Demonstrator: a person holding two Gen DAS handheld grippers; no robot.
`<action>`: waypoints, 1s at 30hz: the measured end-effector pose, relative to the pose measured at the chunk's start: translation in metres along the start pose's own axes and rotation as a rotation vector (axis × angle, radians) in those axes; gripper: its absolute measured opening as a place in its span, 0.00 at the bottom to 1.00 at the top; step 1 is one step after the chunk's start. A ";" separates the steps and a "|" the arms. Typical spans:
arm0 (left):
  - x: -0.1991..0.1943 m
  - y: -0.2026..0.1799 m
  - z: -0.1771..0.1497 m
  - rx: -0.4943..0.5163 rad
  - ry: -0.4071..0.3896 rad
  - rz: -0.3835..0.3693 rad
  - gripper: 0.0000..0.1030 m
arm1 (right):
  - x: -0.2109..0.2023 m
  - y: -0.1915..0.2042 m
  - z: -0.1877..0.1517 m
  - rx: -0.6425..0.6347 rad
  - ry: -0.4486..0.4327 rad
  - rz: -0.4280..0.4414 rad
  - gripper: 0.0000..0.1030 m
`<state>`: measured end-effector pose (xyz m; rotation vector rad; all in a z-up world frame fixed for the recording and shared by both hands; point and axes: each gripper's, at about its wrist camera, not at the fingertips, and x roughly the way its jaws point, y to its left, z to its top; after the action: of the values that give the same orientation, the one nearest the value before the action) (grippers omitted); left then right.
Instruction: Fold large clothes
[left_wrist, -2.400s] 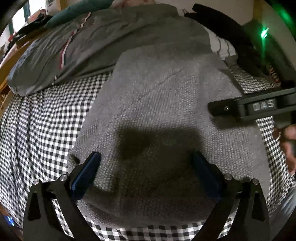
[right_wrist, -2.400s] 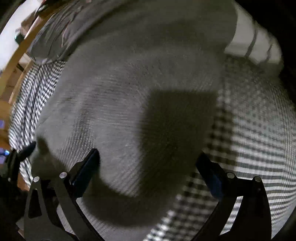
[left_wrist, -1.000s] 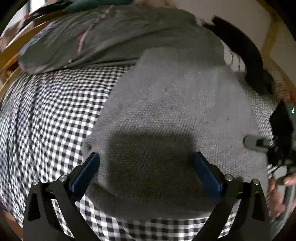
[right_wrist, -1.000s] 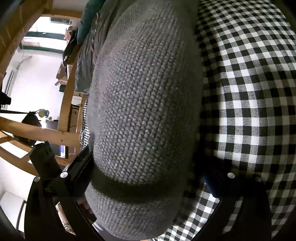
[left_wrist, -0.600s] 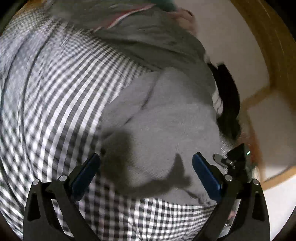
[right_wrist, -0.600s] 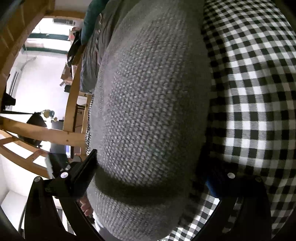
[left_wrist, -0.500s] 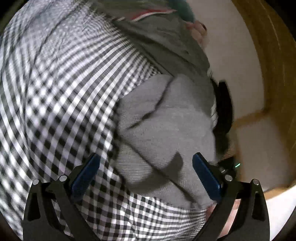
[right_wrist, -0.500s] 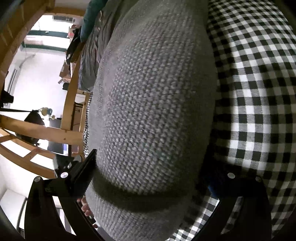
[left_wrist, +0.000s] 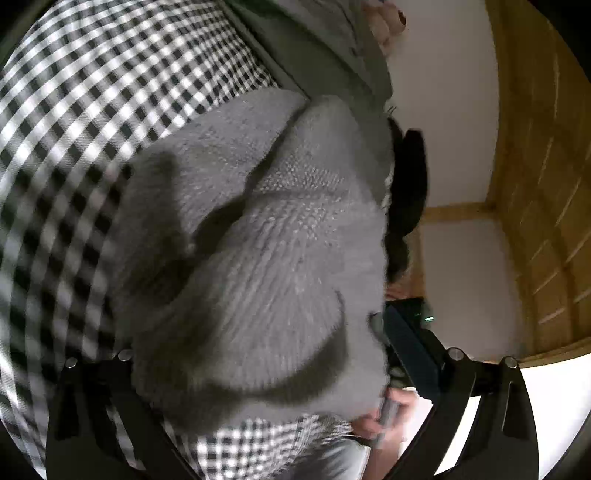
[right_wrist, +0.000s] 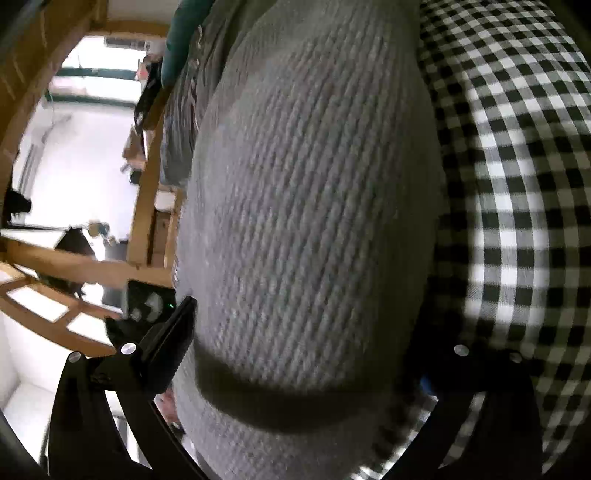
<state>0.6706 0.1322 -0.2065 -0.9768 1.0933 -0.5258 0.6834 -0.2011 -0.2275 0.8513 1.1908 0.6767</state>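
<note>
A folded grey knit sweater (left_wrist: 258, 258) lies on the black-and-white checked bedsheet (left_wrist: 92, 92). My left gripper (left_wrist: 266, 354) is open, its jaws wide apart around the sweater's near edge, one finger under the fold and hidden. My right gripper (right_wrist: 303, 354) is open too, its jaws straddling the other end of the sweater (right_wrist: 314, 203), with its right finger hidden between the sweater and the sheet (right_wrist: 517, 184). The other gripper shows at the edge of each view.
A grey duvet (left_wrist: 332, 48) lies at the head of the bed. A black garment (left_wrist: 406, 184) sits beside the sweater by the wall. Wooden bed-frame beams (right_wrist: 74, 266) and a wooden panel (left_wrist: 546, 184) border the bed.
Both grippers have dropped low and slid around the sweater's opposite ends. The left view has swung from above the sweater to its edge. The jaws have stayed wide open.
</note>
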 end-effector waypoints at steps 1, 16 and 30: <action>0.002 -0.004 0.000 0.013 -0.011 0.029 0.68 | -0.002 -0.005 0.002 0.030 -0.020 0.027 0.98; -0.030 0.009 -0.031 0.073 -0.002 -0.004 0.32 | -0.022 -0.007 -0.023 0.047 -0.023 0.088 0.55; -0.040 0.014 -0.078 0.088 0.024 0.039 0.32 | -0.018 -0.012 -0.056 0.048 -0.048 0.111 0.53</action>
<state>0.5826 0.1393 -0.2086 -0.8729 1.0998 -0.5509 0.6254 -0.2106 -0.2367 0.9744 1.1261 0.7163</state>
